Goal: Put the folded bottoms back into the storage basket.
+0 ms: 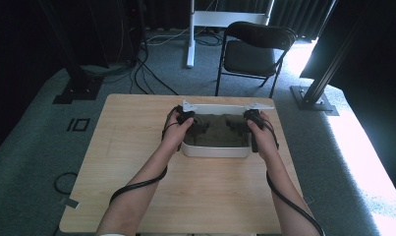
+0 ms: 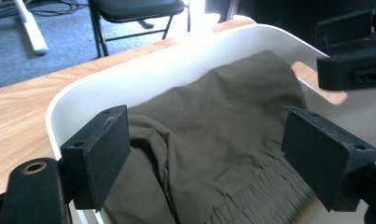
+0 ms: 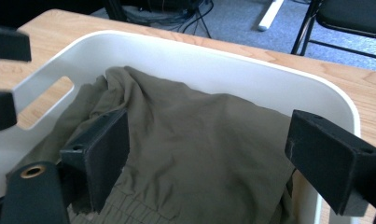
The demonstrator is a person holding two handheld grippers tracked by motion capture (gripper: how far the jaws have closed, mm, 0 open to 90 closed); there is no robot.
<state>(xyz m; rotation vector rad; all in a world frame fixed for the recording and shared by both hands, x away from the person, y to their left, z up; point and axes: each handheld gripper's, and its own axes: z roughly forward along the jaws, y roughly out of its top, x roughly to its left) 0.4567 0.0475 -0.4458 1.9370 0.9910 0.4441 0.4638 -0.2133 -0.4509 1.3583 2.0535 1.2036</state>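
Olive cloth (image 1: pixel 220 132) lies crumpled inside a white tub (image 1: pixel 215 151) that sits on the wooden worktop (image 1: pixel 136 147), toward its far edge. At the tub's left end the left tool (image 2: pixel 206 156) hangs over the cloth with its jaws spread wide and nothing between them, the folded fabric and a gathered band just below. At the tub's right end the right tool (image 3: pixel 209 156) is likewise released and wide above the cloth, and a black folding chair (image 1: pixel 257 46) stands on the carpet beyond the tub.
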